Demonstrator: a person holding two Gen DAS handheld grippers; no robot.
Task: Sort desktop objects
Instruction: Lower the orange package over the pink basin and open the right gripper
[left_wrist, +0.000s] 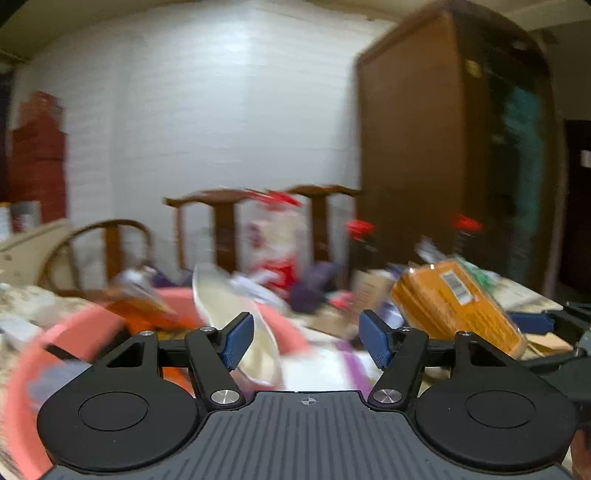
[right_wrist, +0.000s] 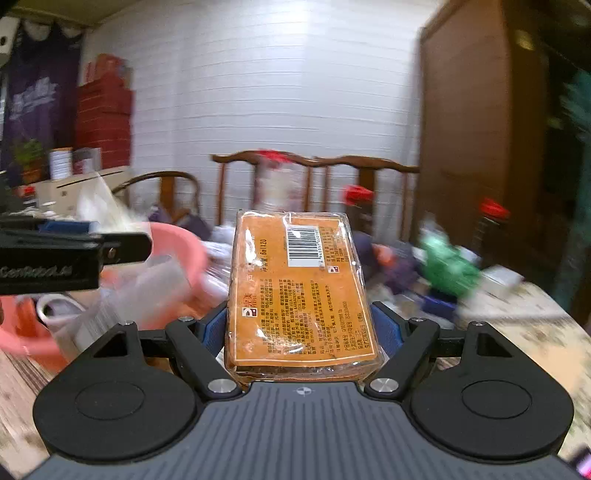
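Note:
My right gripper (right_wrist: 301, 328) is shut on an orange plastic-wrapped pack (right_wrist: 299, 291) with a barcode label, and the blue pads press on its two long sides. From the left wrist view the same orange pack (left_wrist: 454, 302) hangs above the cluttered table, with the right gripper (left_wrist: 546, 323) behind it at the right edge. My left gripper (left_wrist: 308, 341) is open with nothing between its blue fingers (left_wrist: 238, 338), above a pink basin (left_wrist: 26, 365) that holds a pale bag (left_wrist: 229, 295). The right wrist view shows the left gripper (right_wrist: 74, 243) side-on, over the pink basin (right_wrist: 184, 243).
Blurred clutter covers the table: a purple object (left_wrist: 314, 284), dark bottles with red caps (left_wrist: 360, 229), a green packet (right_wrist: 448, 267). Wooden chairs (left_wrist: 221, 221) stand behind the table by a white wall. A tall brown cabinet (left_wrist: 424, 147) rises at the right. Red boxes (right_wrist: 105, 118) are stacked far left.

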